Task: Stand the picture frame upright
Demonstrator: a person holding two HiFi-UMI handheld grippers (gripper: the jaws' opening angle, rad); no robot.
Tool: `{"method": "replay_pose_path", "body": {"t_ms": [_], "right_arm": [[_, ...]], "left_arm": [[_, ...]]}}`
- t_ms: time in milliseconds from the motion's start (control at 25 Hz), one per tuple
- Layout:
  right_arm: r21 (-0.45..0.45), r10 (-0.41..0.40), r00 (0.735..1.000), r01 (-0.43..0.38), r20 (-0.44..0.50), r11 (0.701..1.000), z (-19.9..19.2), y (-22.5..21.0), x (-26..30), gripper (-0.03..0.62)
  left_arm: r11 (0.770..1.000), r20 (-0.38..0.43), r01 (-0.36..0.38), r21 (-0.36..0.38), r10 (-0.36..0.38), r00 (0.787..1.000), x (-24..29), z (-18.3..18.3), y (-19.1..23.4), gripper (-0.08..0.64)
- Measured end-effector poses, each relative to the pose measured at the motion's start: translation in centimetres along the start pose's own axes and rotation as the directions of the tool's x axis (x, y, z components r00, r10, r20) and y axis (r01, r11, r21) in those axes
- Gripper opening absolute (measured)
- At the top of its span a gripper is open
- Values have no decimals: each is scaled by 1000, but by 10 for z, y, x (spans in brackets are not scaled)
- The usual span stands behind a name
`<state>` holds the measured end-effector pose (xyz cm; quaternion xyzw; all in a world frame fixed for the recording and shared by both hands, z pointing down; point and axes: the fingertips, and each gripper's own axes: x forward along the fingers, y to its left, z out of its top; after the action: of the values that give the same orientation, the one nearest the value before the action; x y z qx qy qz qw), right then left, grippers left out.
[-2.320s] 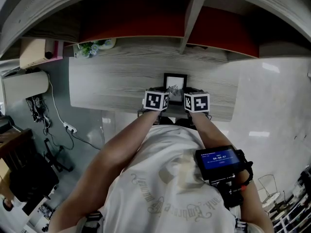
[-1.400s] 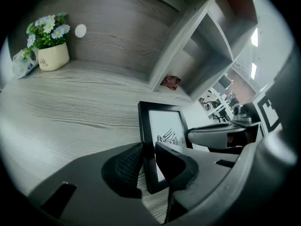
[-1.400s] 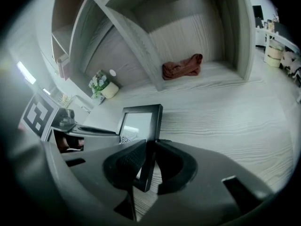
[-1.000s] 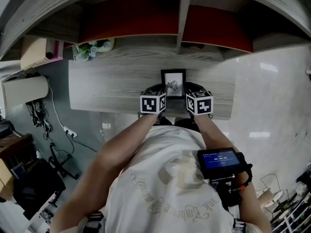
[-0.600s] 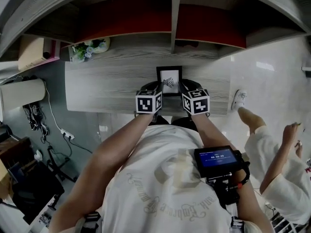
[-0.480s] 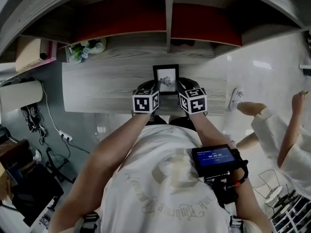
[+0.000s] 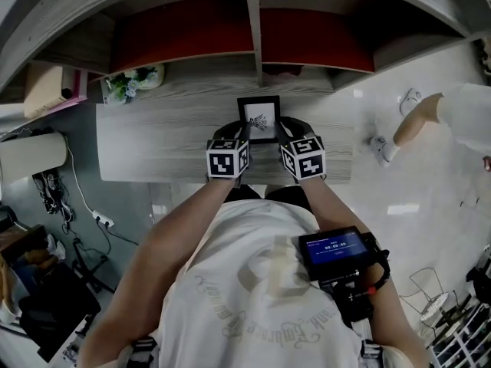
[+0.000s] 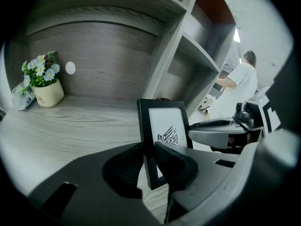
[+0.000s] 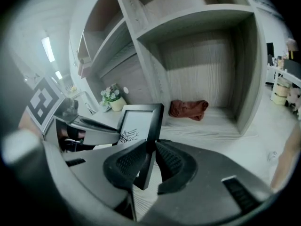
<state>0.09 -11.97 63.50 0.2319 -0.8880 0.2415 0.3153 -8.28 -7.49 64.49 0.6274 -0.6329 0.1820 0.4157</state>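
Observation:
A small black picture frame with a white print is held tilted up over the grey wooden desk, in front of the shelf unit. My left gripper is shut on the frame's left edge. My right gripper is shut on the frame's right edge. In the head view the left gripper and the right gripper flank the frame, each with its marker cube toward me. The frame's lower edge is hidden behind the jaws.
A small pot of flowers stands at the desk's back left, seen too as the flower pot. A red-brown cloth lies in a shelf compartment. Another person moves on the pale floor at right. A screen device is strapped to my right forearm.
Both grippers have risen and tipped the frame up from lying nearly flat on the desk. The other person has moved further off to the right.

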Motion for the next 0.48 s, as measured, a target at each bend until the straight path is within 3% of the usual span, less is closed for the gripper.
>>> {"method": "replay_pose_path", "body": {"t_ms": [480], "right_arm": [[-62, 1, 999, 1, 39, 998, 23, -13, 7, 66]], "left_arm": [[999, 56, -25, 44, 23, 998, 9, 29, 2, 77]]}}
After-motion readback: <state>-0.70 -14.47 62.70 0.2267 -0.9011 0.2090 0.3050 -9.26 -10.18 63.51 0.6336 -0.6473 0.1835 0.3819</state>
